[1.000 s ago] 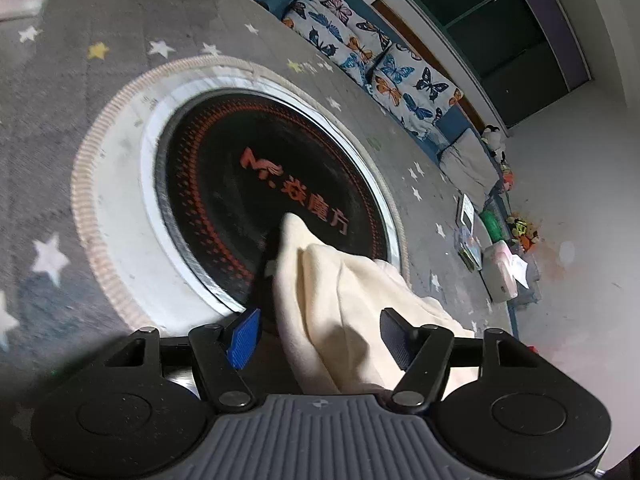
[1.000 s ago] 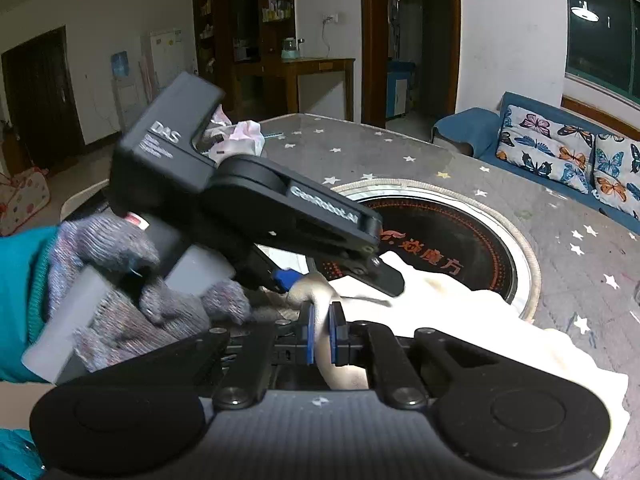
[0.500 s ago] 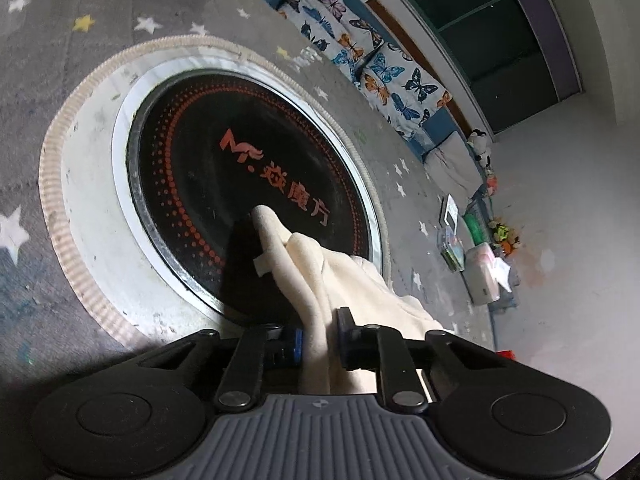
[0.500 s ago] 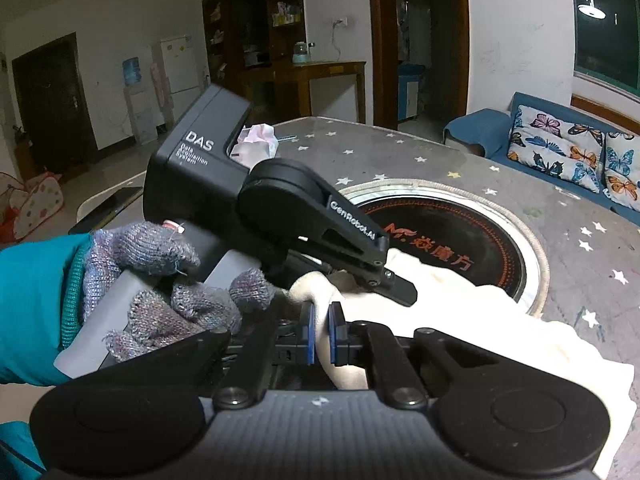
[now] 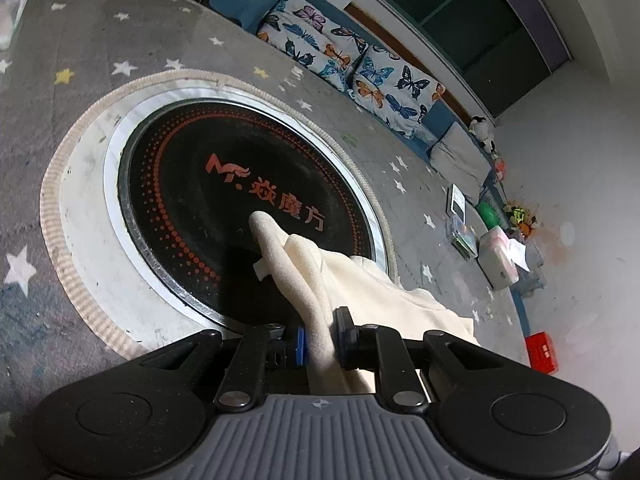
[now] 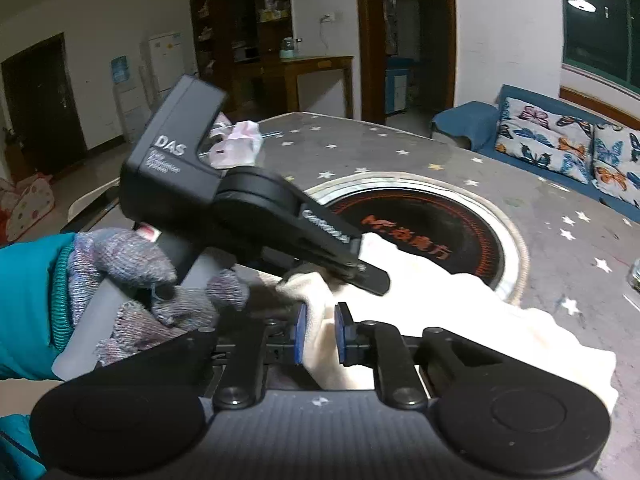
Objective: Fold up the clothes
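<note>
Cream fleece garment [image 5: 320,280] lies partly on the grey star-patterned table [image 5: 80,60], its near edge drawn up off the surface and the rest trailing toward 4 o'clock in the left wrist view. One fold overlaps the black round inset hob [image 5: 200,168] at the table's centre.

Left gripper [image 5: 320,338]: fingers nearly closed, with a thick roll of the fleece pinched between the blue pads. The roll's long axis runs from the pads toward 11 o'clock, ending in a rounded tip over the hob.

Right gripper [image 6: 322,334]: fingers drawn in on a bunched fold of the same garment [image 6: 460,312], the pads pressing the cloth from both sides with a narrow span between them. The garment spreads from there toward 3 o'clock.

In the right wrist view the left gripper sits at 11 o'clock, just beside the right fingers, held by a gloved left hand [image 6: 132,280]. Both grips sit close together on one edge, so the coming move likely depends on drawing that edge along the garment's length.

Legible writing: "DAS" on the left gripper body; "GenRobot" partly readable on its arm. The hob bears an orange "Mr." logo with Chinese characters.
</note>
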Available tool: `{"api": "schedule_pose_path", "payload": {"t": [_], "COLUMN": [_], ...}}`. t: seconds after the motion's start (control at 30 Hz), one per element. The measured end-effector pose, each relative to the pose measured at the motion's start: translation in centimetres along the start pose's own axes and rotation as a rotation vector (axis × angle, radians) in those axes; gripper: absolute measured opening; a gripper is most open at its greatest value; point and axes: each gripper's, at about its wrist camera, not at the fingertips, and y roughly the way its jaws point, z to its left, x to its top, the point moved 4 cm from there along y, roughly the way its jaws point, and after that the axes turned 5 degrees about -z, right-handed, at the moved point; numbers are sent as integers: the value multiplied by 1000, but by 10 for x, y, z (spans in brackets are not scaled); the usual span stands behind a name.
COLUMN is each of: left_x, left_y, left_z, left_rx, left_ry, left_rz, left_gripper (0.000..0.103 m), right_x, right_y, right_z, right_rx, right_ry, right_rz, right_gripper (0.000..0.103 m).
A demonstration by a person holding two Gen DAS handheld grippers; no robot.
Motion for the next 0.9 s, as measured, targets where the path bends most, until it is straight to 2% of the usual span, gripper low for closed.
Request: {"api": "schedule_pose_path", "payload": {"t": [0.3,0.43,0.9], "left_x": [-3,-3,-7], "left_y": [0,0,0], "left_z": [-4,-7,-17], "left_rx": [32,44,86], "left_ry": [49,69,161], "left_rz": [-11,-14,-37], "left_gripper": [16,16,16], "right_x": [-2,-6,-36], "right_y": [-21,-27,-45], "right_z": [-22,-35,-112], "right_rx": [-36,-100,-312], "right_ry": [64,73,241], "right_rz": [-16,-13,-2], "right_gripper": [20,20,21]}}
